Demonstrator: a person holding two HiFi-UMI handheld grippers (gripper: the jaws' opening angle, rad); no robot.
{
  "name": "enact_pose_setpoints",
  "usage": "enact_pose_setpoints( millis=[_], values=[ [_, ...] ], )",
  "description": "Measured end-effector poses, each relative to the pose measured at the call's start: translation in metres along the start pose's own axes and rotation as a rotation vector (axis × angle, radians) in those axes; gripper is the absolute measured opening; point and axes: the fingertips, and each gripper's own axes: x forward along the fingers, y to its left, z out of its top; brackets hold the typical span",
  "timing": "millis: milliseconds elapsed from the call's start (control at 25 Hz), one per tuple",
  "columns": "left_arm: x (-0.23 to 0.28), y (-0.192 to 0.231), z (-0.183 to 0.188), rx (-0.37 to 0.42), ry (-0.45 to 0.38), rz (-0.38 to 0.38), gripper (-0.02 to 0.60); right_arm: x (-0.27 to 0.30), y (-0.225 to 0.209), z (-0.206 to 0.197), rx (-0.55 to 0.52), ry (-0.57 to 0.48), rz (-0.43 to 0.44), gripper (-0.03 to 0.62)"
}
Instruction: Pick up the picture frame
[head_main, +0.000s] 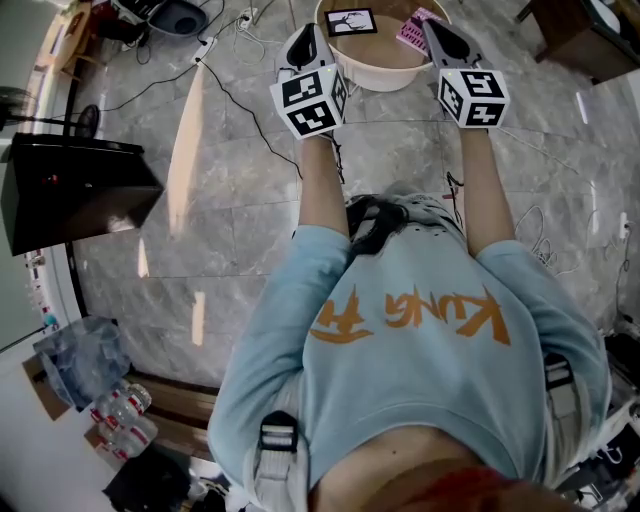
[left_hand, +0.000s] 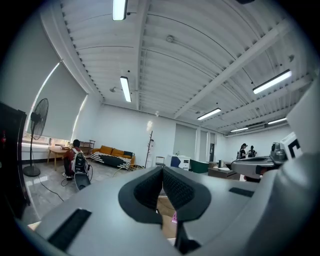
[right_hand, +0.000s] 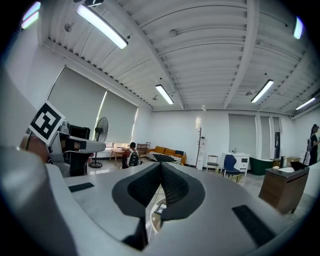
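In the head view a small black picture frame (head_main: 351, 21) with a white picture lies inside a round, white-rimmed beige tub (head_main: 385, 78) on the floor ahead of me. A pink item (head_main: 412, 30) lies beside the frame. My left gripper (head_main: 305, 36) is held level over the tub's near left rim, a little short of the frame, its jaws shut and empty. My right gripper (head_main: 437, 30) hovers over the near right rim next to the pink item, also shut and empty. In the left gripper view the pads (left_hand: 150, 187) meet with nothing between them; the right gripper (right_hand: 160, 170) shows the same.
A black box (head_main: 75, 190) stands at the left on the marble floor, with cables (head_main: 240, 95) trailing past it. Dark furniture (head_main: 580, 35) sits at the top right. Plastic bottles (head_main: 120, 415) lie at the lower left. A standing fan (left_hand: 37, 135) and a seated person (left_hand: 77, 160) are far off.
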Motion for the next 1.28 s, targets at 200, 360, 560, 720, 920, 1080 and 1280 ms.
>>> enact_pose_setpoints(
  millis=[200, 360, 560, 720, 920, 1080, 1280],
  values=[
    [0.002, -0.003, -0.012, -0.002, 0.030, 0.012, 0.020, -0.008, -0.008, -0.008, 0.001, 0.005, -0.015, -0.003],
    [0.005, -0.001, -0.012, 0.001, 0.032, 0.009, 0.020, -0.004, -0.008, -0.007, -0.003, 0.007, -0.014, -0.003],
    [0.010, 0.005, -0.011, -0.005, 0.025, 0.023, 0.020, 0.005, -0.007, -0.002, -0.018, -0.006, 0.008, -0.003],
    [0.019, 0.012, -0.007, 0.007, 0.024, 0.031, 0.020, 0.019, -0.010, 0.006, -0.020, -0.023, 0.014, -0.003],
    [0.038, 0.027, -0.004, 0.009, 0.013, 0.052, 0.020, 0.049, -0.013, 0.006, -0.010, -0.041, 0.038, -0.003],
    [0.063, 0.032, -0.008, 0.026, 0.032, 0.044, 0.020, 0.076, -0.022, 0.003, 0.017, -0.048, 0.040, -0.003],
    [0.094, 0.038, -0.022, 0.020, 0.055, 0.049, 0.020, 0.106, -0.040, -0.013, 0.033, -0.028, 0.047, -0.003]
  ],
)
